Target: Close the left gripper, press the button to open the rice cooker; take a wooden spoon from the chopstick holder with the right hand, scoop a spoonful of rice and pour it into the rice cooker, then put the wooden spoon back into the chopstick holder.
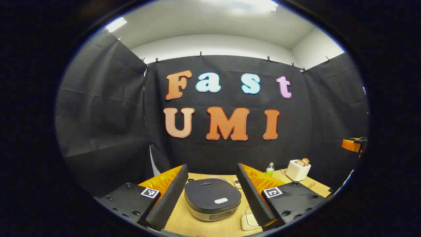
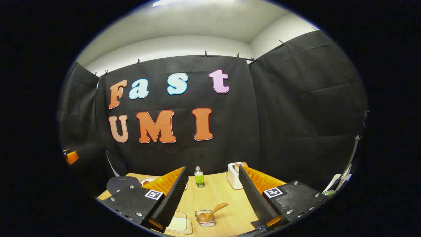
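Observation:
In the left gripper view the rice cooker (image 1: 210, 205) stands on the wooden table (image 1: 179, 220), its dark lid down and a white button (image 1: 221, 200) near the lid's front. My left gripper (image 1: 212, 165) hangs open above and in front of it, one finger on each side. The right gripper view has the wooden spoon (image 2: 215, 210) resting bowl-down in a small clear holder (image 2: 205, 220), handle leaning up to the right. My right gripper (image 2: 213, 168) is open over the table, the holder low between its fingers. The cooker's lid (image 2: 122, 184) shows at far left.
A cream rounded-square dish (image 1: 249, 222) lies right of the cooker, also seen as the dish (image 2: 177, 224). A green bottle (image 2: 198, 177) and a white toaster (image 2: 233, 176) stand at the table's back. A plate (image 1: 215, 178) sits behind the cooker.

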Available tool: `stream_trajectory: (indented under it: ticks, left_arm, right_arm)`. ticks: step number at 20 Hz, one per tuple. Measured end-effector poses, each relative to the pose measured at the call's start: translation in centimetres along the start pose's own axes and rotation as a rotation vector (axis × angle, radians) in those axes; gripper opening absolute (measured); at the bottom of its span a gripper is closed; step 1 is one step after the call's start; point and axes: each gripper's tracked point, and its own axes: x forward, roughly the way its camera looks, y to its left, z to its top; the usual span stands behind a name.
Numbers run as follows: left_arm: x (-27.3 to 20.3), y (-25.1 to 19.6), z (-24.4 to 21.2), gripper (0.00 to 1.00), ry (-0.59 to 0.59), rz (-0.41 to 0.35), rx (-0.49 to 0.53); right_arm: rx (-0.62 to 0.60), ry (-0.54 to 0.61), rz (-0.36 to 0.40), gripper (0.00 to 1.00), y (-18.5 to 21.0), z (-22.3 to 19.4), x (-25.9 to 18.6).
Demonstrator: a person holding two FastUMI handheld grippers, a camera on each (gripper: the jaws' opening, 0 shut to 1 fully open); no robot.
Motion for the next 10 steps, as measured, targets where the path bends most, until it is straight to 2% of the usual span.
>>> stream_trajectory:
  ticks: [2, 3, 4, 10]
  left_arm:
    - [0.0, -0.2, 0.0, 0.97, 0.003, 0.003, 0.004]
    - [0.0, -0.4, -0.1, 0.97, 0.006, 0.002, -0.001]
    - [0.0, -0.4, -0.1, 0.97, 0.008, 0.005, -0.006]
    - [0.0, -0.2, -0.1, 0.97, 0.015, 0.017, -0.015]
  right_arm:
    - [0.009, 0.01, -0.001, 0.95, -0.9, 0.0, -0.1]
    - [0.01, 0.015, -0.001, 1.0, -1.3, -0.3, -0.3]
    - [0.008, 0.017, -0.002, 0.95, -1.5, -0.3, -0.4]
    - [-0.024, 0.003, -0.022, 0.95, -2.4, -0.2, -0.4]
